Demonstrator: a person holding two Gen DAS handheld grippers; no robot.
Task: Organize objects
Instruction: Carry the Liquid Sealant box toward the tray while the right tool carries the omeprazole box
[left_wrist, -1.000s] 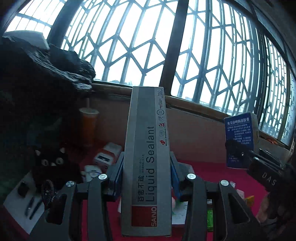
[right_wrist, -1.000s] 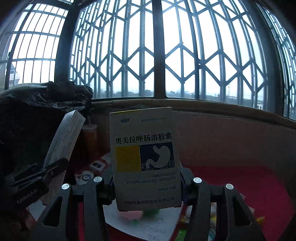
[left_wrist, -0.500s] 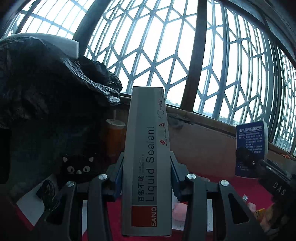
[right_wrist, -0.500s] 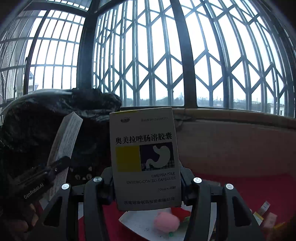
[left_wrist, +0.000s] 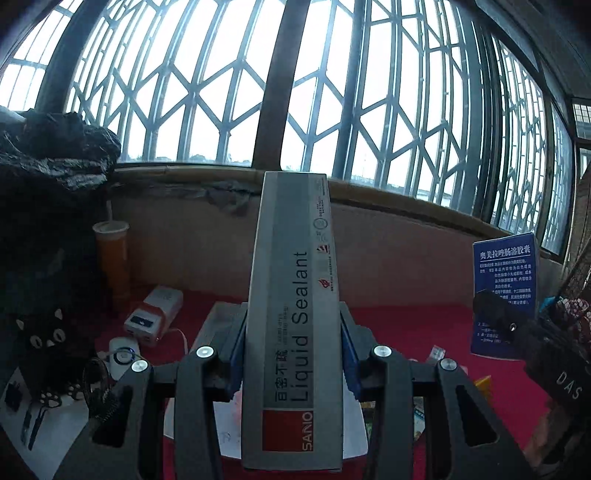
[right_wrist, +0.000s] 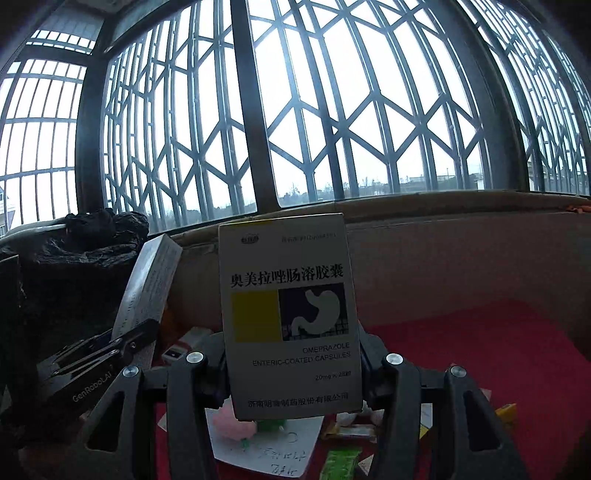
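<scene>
My left gripper (left_wrist: 291, 354) is shut on a long grey Liquid Sealant box (left_wrist: 295, 295), held upright above the red table. My right gripper (right_wrist: 291, 365) is shut on a white Omeprazole capsule box (right_wrist: 288, 314), also upright. In the left wrist view the capsule box's blue back (left_wrist: 504, 280) shows at far right in the right gripper. In the right wrist view the sealant box (right_wrist: 151, 280) shows at left, tilted, in the left gripper.
The red tabletop (left_wrist: 406, 328) holds a white paper sheet (right_wrist: 266, 446), a pink ball (right_wrist: 236, 428), small packets (right_wrist: 343, 461), white chargers (left_wrist: 153, 314), an orange drink cup (left_wrist: 112, 258) and a black cat toy (left_wrist: 44, 339). A black bag (left_wrist: 55, 155) fills the left. Barred windows stand behind.
Both grippers swung back to the right and tilted, each keeping its box. The black bag slid left in both views; the chargers and cup came back into sight.
</scene>
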